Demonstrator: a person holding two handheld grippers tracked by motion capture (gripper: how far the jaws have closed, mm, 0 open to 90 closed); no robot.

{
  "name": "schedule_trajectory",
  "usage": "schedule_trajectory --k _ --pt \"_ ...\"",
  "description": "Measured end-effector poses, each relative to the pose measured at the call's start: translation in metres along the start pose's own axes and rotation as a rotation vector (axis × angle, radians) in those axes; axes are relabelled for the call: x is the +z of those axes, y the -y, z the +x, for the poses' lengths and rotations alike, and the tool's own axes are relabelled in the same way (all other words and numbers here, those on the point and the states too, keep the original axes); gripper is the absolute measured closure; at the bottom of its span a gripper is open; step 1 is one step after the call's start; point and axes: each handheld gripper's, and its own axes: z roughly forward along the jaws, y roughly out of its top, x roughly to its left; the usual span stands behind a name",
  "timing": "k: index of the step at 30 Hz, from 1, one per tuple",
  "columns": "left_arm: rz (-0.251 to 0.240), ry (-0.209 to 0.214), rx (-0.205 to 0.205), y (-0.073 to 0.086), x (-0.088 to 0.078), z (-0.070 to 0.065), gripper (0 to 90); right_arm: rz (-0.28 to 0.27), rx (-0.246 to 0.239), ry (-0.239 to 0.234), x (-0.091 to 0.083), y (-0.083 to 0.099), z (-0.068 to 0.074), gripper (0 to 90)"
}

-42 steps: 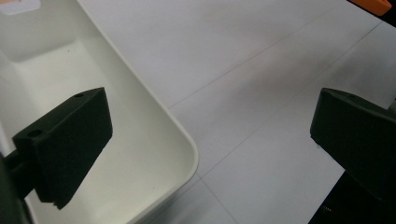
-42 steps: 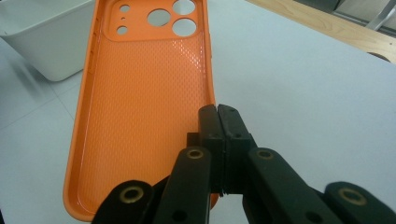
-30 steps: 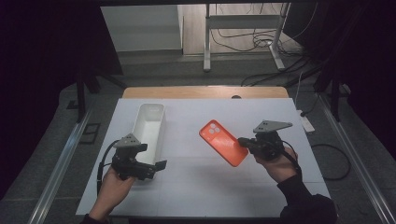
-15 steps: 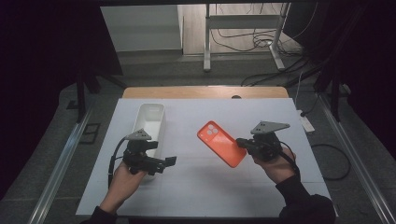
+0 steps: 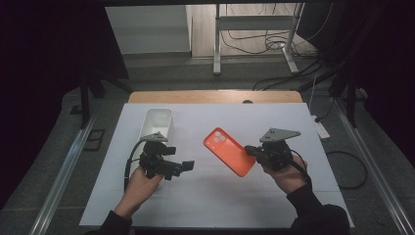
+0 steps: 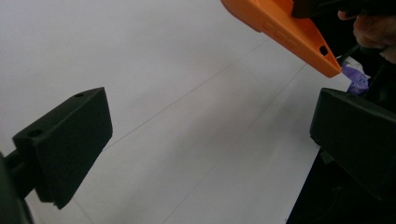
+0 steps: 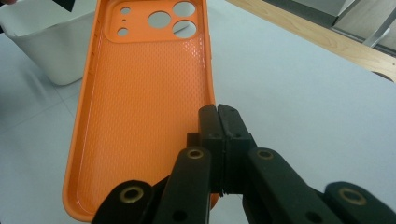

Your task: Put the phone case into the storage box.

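1. Progress so far: orange rubbery phone case with camera cut-outs (image 5: 229,152) is already picked up. Right claw (image 7: 217,122) is clamped tight on one long edge of it, near the bottom end, jaws pressed together on the thin wall.
2. Case position: held clear of the white paper-covered surface (image 5: 220,196), tilted, open inner side facing the right gripper view w/ dimpled lining visible. In the high view it sits mid-surface, between both hands, camera end pointing toward the white rectangular plastic bin (image 5: 157,125).
3. Left claw (image 5: 187,165): jaws wide apart, nothing between them. Left gripper view looks across bare surface, w/ a corner of the case in the upper right. It's near the case but not touching.
4. Bin: stands at the left-rear of the surface, beside the left hand, looks empty as far as can be seen.
5. Left to do, by my read: prob. either a handover to the left claw or a drop into the bin. Neither has started; case isn't over the bin yet, approx. halfway at best.
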Motion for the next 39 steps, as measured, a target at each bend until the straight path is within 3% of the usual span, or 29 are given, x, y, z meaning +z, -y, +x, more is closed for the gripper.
schedule_trajectory --k 20,33,39 --pt "-0.008 0.108 -0.073 -0.012 0.020 -0.006 0.0 -0.018 -0.015 -0.009 0.004 -0.002 0.012 89.1" --pt "0.010 0.154 -0.103 -0.020 0.036 -0.012 0.2 -0.033 -0.027 -0.013 0.005 -0.004 0.019 89.1" --pt "0.011 0.189 -0.140 -0.021 0.042 -0.010 1.8 -0.038 -0.034 -0.022 0.006 -0.005 0.023 89.1"
